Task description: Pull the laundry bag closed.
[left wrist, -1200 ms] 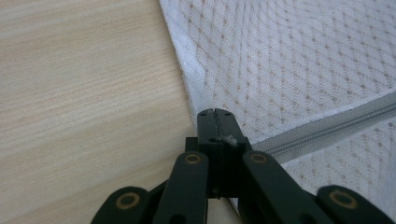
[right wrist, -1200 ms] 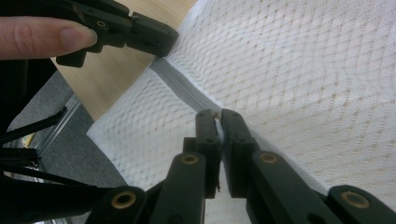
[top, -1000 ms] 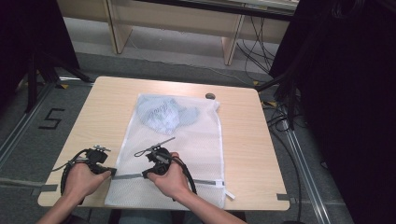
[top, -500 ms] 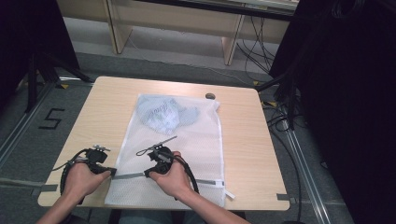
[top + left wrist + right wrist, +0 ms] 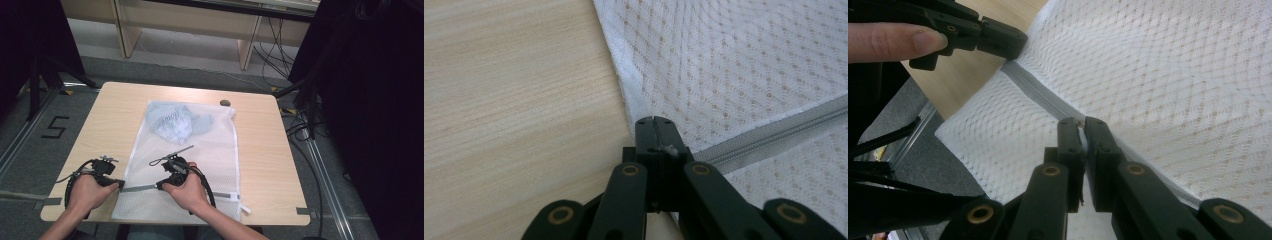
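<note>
left tool (image 5: 655, 121) pinches mesh bag (image 5: 200, 155) edge beside bare table (image 5: 110, 120).

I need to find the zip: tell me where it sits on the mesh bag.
In the high view the zip runs across the near end of the mesh bag, from the left claw past the right claw.

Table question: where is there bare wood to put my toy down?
Bare table lies right of the mesh bag, and left between bag and far-left corner. Crowded: the near edge, where left tool and right tool pinch the zipper.
</note>
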Action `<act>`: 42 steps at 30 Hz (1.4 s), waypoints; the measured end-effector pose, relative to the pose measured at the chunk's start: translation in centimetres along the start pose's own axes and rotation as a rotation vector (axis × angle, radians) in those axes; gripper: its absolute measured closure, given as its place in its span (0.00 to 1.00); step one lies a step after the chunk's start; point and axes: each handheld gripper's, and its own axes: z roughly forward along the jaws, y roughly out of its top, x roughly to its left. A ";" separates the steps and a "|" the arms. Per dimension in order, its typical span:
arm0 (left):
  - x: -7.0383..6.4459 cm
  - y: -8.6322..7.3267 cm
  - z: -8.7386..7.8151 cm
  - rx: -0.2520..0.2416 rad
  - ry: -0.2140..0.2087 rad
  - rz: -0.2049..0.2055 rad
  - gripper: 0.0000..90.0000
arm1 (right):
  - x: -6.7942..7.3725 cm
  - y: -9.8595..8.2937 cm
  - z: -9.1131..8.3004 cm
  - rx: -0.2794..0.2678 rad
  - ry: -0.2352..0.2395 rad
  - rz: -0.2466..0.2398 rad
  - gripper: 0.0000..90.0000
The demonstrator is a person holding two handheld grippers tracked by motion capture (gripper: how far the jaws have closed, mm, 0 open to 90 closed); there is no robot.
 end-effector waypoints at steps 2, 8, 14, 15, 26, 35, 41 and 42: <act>0.0 0.0 0.0 0.000 0.000 0.001 1.00 | -0.1 0.0 -0.1 0.000 -0.002 -0.008 0.97; 0.0 0.0 0.0 0.000 0.001 0.001 1.00 | -0.2 -0.1 -0.3 -0.003 0.000 -0.008 0.97; 0.0 0.1 0.0 0.004 0.003 0.013 1.00 | -0.3 -0.3 -0.5 -0.003 0.011 0.011 0.97; 0.0 0.1 0.0 0.004 0.003 0.013 1.00 | -0.3 -0.3 -0.5 -0.005 0.015 0.013 0.97; -0.1 0.0 0.0 0.000 0.003 0.004 1.00 | -0.5 -0.6 -0.9 -0.003 0.013 0.009 0.97; -0.1 0.0 0.0 -0.001 0.004 0.003 1.00 | -1.2 -1.0 -1.2 -0.019 0.011 -0.013 0.97; -0.2 0.1 0.0 0.011 0.015 0.009 1.00 | -1.1 -1.2 -1.5 -0.004 0.007 0.024 0.97; -0.2 0.1 0.0 0.011 0.011 0.008 1.00 | -1.1 -1.2 -1.5 -0.004 0.007 0.024 0.97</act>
